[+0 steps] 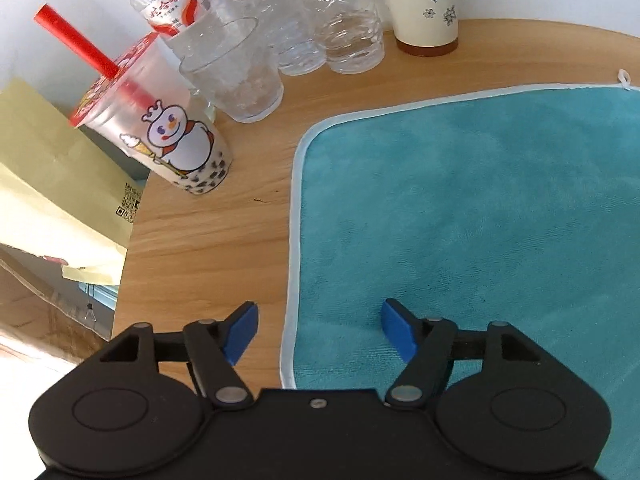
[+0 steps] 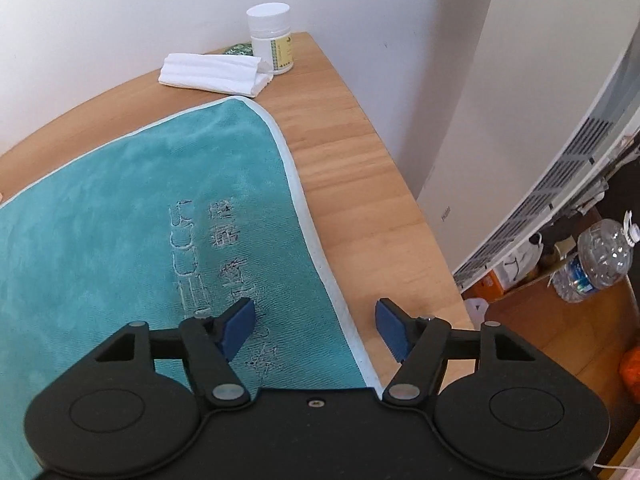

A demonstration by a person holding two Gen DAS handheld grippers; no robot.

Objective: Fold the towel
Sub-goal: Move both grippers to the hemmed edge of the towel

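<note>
Straddling the towel's [image 1: 472, 208] pale left hem, the left gripper [image 1: 318, 330] shows in the left wrist view with its jaws wide apart and holding nothing: one blue pad over bare bench [image 1: 208, 248], the other over teal pile. The hem runs from the bottom centre of the frame up to a rounded corner at mid frame, so the edge lies straight ahead between the jaws. Cups and bottles [image 1: 320, 20] crowd the upper left, apart from the cloth; the bubble tea cup [image 1: 160, 136] stands nearest the corner.

In the right wrist view the right gripper [image 2: 316, 330] is likewise wide open and empty, its jaws either side of the towel's right hem, which climbs toward the upper centre. A folded white cloth [image 2: 212, 74] and a white jar [image 2: 274, 38] sit just beyond that far corner.
</note>
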